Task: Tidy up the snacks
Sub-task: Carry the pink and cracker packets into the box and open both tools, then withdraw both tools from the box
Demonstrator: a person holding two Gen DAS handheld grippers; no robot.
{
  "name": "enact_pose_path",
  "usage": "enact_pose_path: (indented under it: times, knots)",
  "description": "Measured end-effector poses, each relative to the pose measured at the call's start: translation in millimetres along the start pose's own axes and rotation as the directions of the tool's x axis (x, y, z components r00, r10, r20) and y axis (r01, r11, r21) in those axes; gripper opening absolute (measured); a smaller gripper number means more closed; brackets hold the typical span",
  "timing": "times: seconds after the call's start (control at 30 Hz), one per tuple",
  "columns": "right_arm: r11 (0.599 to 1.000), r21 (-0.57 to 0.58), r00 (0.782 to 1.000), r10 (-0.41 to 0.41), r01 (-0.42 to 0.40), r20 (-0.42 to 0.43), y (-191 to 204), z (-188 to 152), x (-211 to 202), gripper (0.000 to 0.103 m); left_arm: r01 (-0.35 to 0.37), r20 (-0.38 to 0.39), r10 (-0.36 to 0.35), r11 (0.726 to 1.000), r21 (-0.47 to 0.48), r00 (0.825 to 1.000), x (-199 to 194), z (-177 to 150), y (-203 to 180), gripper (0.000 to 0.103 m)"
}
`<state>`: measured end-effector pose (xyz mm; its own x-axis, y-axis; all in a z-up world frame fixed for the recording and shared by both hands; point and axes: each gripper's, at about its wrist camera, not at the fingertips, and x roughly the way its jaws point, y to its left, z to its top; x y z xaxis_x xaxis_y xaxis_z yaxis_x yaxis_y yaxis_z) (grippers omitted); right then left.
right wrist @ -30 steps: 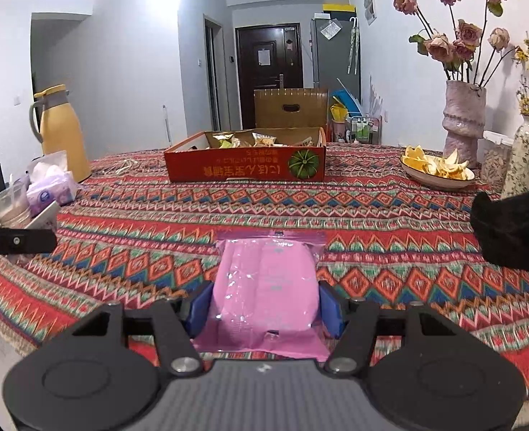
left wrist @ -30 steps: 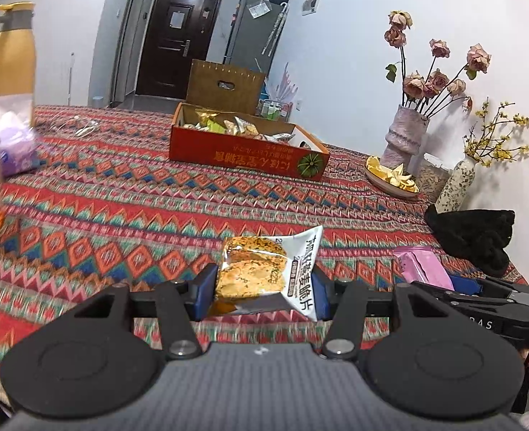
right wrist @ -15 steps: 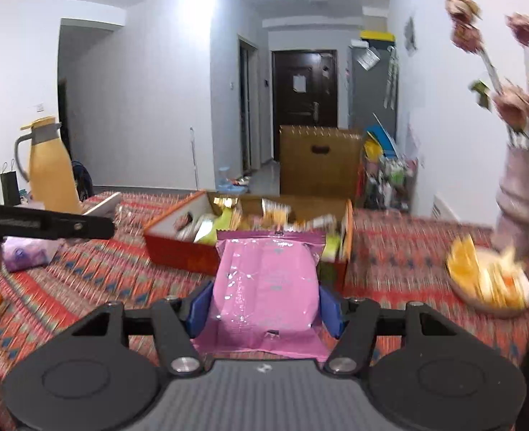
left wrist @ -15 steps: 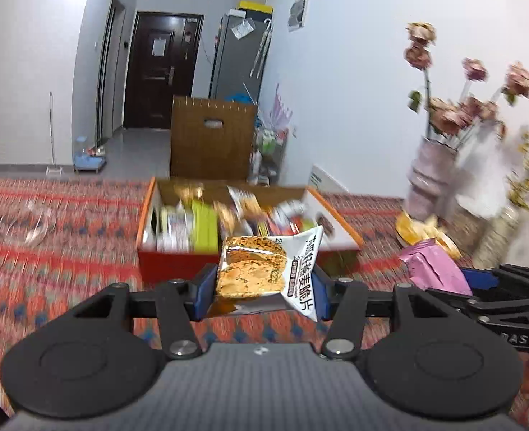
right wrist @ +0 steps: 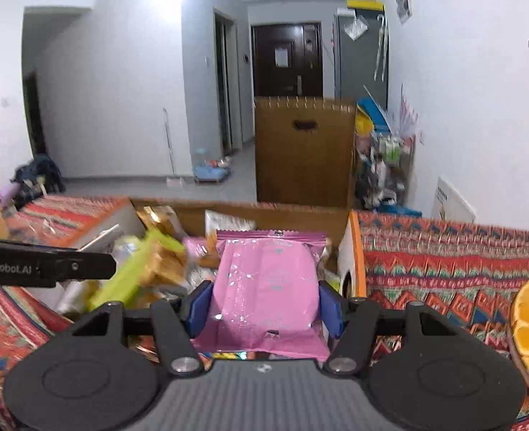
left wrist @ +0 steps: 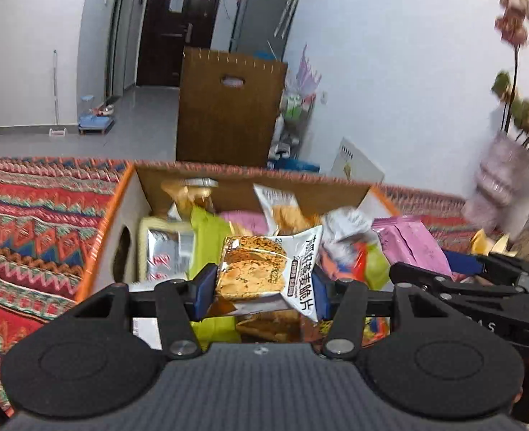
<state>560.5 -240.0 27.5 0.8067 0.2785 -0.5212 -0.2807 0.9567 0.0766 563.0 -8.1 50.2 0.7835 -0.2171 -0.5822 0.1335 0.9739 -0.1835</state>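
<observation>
My left gripper (left wrist: 261, 289) is clamped on a silver-and-gold cracker packet (left wrist: 264, 269), pinched at its lower half between the blue pads. My right gripper (right wrist: 266, 303) grips a pink snack pouch (right wrist: 268, 283) the same way, its sealed top edge standing upright ahead of the fingers. Both packets hang above the open cardboard snack box (left wrist: 120, 212), which is already crowded: a lime-green packet (left wrist: 207, 237), silver wrappers and another cracker bag fill most of the floor.

The two grippers sit just beside each other over the box; the right one shows in the left view with its pouch, so I'd judge the release is the step in hand. To do it well I'd lower each packet until it is close over the pile, keep the tools from knocking together, and let go one at a time, cracker packet toward the middle, pink pouch toward the right wall, so neither slides over the rim onto the patterned tablecloth (right wrist: 444, 262).
</observation>
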Motion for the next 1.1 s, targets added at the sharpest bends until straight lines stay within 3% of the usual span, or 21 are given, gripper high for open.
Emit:
enact_pose_path:
  times: [0.23, 0.47, 0.6, 0.87, 1.1]
  knots:
    - [0.998, -0.041, 0.998, -0.051, 0.05, -0.043, 2, -16, 21, 0.061, -0.025, -0.058, 0.028, 0.998, 0.06, 0.998, 23, -20, -10, 0.058]
    - [0.997, -0.037, 0.997, -0.067, 0.066, -0.028, 3, -11, 17, 0.065, -0.031, -0.061, 0.035, 0.998, 0.057, 0.998, 24, -21, -12, 0.071]
    - [0.998, -0.035, 0.998, -0.056, 0.056, 0.001, 6, -4, 5, 0.065, -0.038, -0.04, 0.04, 0.998, 0.042, 0.998, 13, -14, -9, 0.073]
    - [0.999, 0.005, 0.997, -0.035, 0.034, 0.065, 8, 12, -64, 0.067, -0.049, 0.032, 0.048, 0.999, 0.02, 0.998, -65, -2, -6, 0.081]
    - [0.999, -0.008, 0.988, -0.046, 0.048, 0.148, 18, 15, -169, 0.073, -0.08, 0.111, 0.074, 0.995, 0.052, 0.991, -166, -13, -20, 0.085]
